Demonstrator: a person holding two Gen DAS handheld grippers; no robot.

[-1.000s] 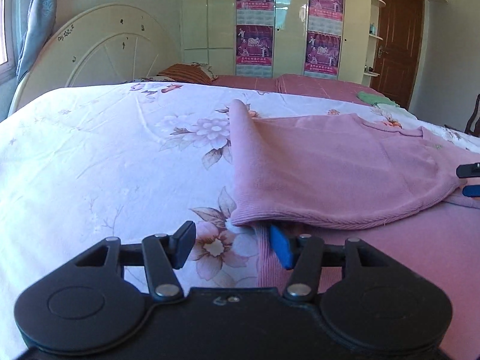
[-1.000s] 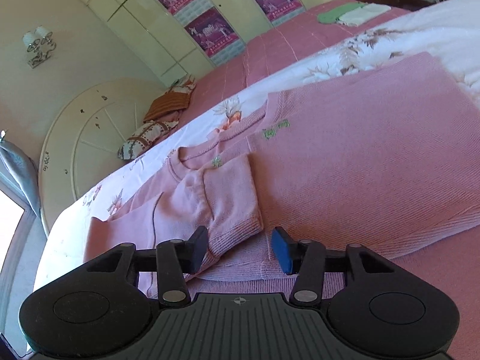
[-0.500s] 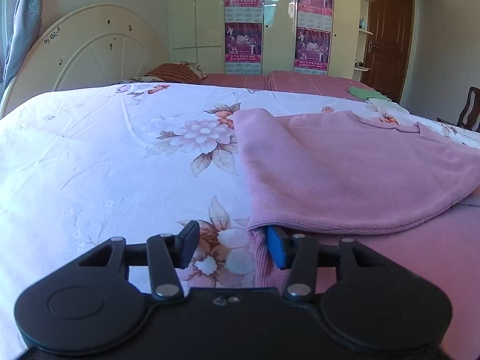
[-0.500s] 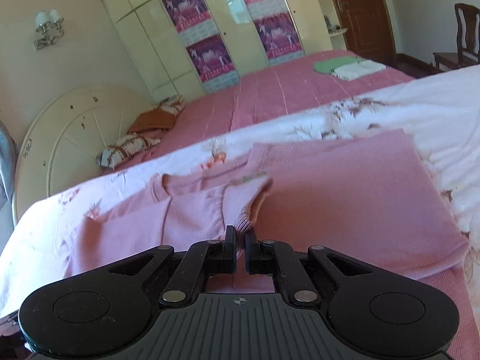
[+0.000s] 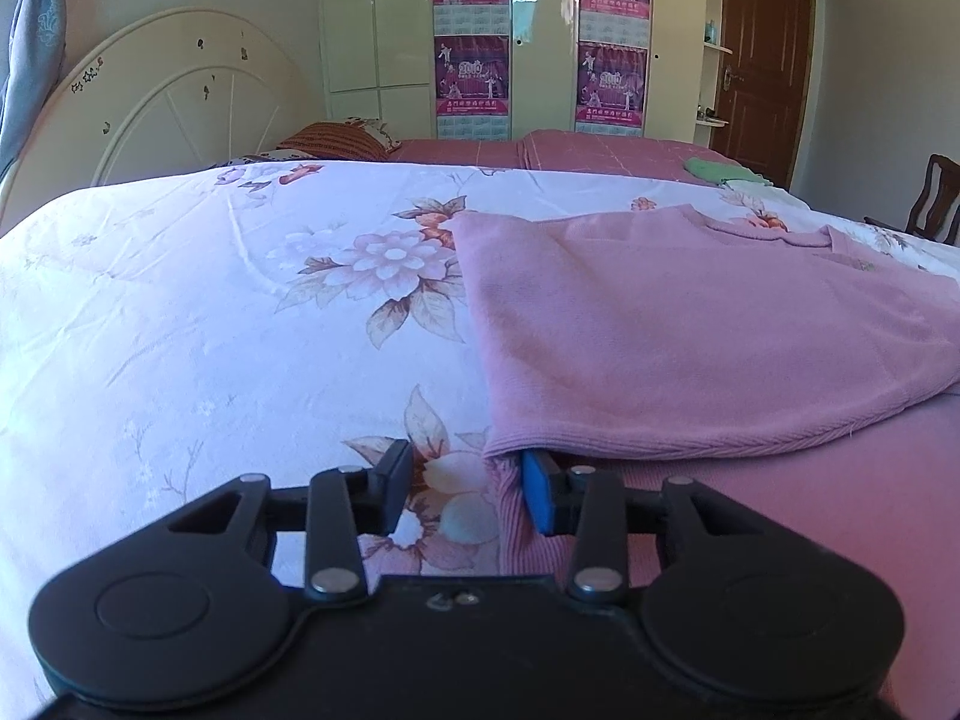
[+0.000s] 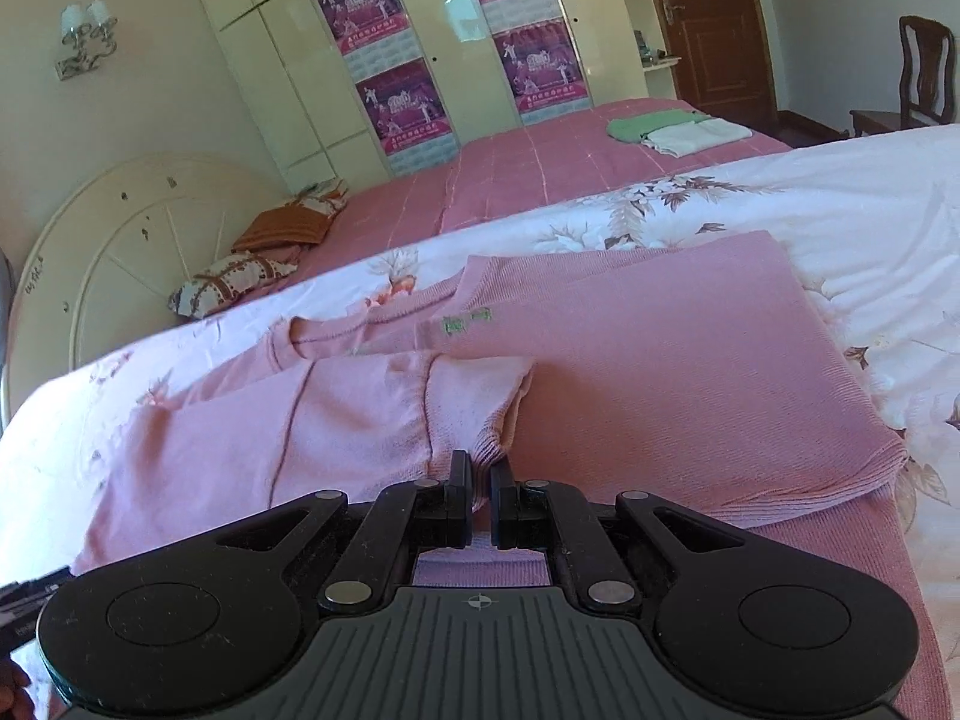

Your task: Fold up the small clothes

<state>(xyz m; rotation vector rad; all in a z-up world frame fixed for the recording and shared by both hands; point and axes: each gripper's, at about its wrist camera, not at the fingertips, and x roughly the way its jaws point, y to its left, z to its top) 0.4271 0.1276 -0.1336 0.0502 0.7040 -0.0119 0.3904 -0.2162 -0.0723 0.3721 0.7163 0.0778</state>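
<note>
While both of your grippers pointed forward and down over the bed, you kept the left gripper (image 5: 467, 492) low at the near-left corner of the pink sweater (image 5: 690, 348), level and close above the floral sheet (image 5: 210, 330). Its jaws stood partly apart and were closing. The blue-padded finger (image 5: 537, 495) sat just under the ribbed hem (image 5: 690, 447) of the folded-over layer, on the lower layer of knit, while the black finger (image 5: 393, 486) was over bare sheet beside the garment; the lower layer's edge lay between the two, and neither pad pressed on it. Your right gripper (image 6: 480, 495) was tilted slightly in its view and sat over the middle of the sweater. Its jaws were clenched nearly together on the ribbed cuff (image 6: 489, 450) of the sleeve (image 6: 372, 414), and the cuff bunched up between the pads. That sleeve lay folded across the sweater's front, below the collar (image 6: 360, 333) and a small green mark (image 6: 465, 321) on the chest. You had the sweater spread flat on the floral sheet, with its right side folded inward into a straight-edged panel (image 6: 690, 372). Behind it were a pink bedspread (image 6: 540, 168), a few folded clothes (image 6: 678, 129) and a white headboard (image 5: 180, 102).
</note>
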